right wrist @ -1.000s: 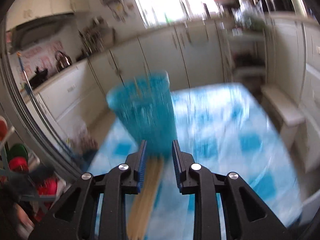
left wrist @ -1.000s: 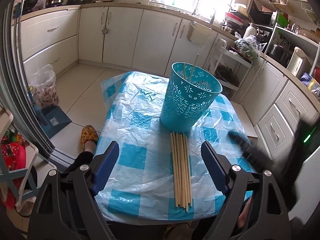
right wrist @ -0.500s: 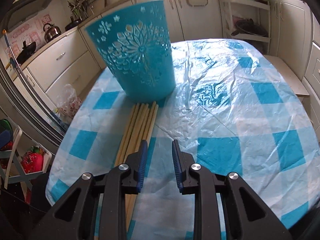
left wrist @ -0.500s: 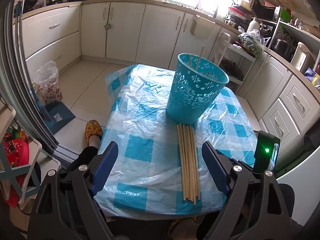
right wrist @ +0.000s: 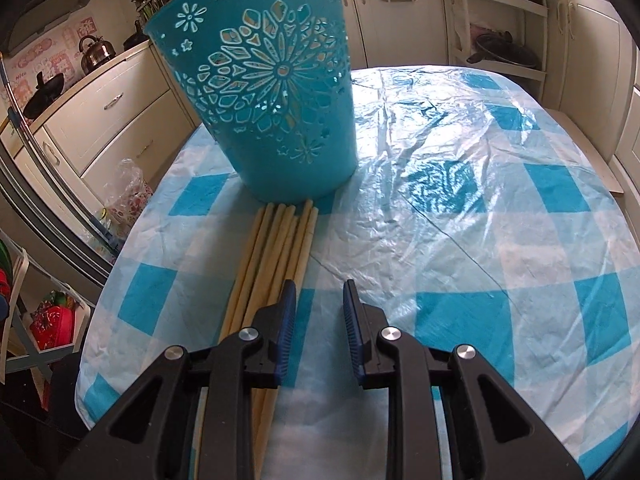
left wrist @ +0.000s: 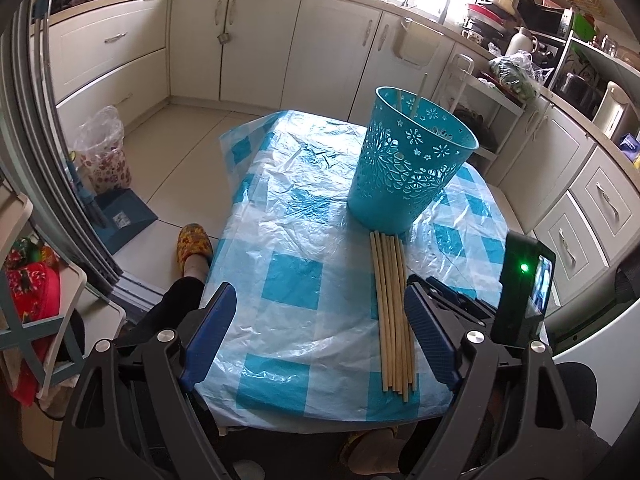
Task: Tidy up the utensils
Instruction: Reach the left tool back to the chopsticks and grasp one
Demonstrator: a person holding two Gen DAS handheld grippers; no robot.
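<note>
right hand-held gripper [right wrist: 319,312] sits low w/ jaws a bit apart & empty, just beside the chopsticks [left wrist: 392,312] lying on the surface [left wrist: 296,248] against the basket [left wrist: 408,168], prob to grab one; left hand-held gripper [left wrist: 320,336] wide apart, hanging back.

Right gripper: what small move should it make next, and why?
Probably shift the right gripper slightly to its left and lower it over the chopsticks. Its jaws are partly open and empty, the bundle lies on the tablecloth under and beside its left finger, and two sticks already stand in the blue basket.
</note>
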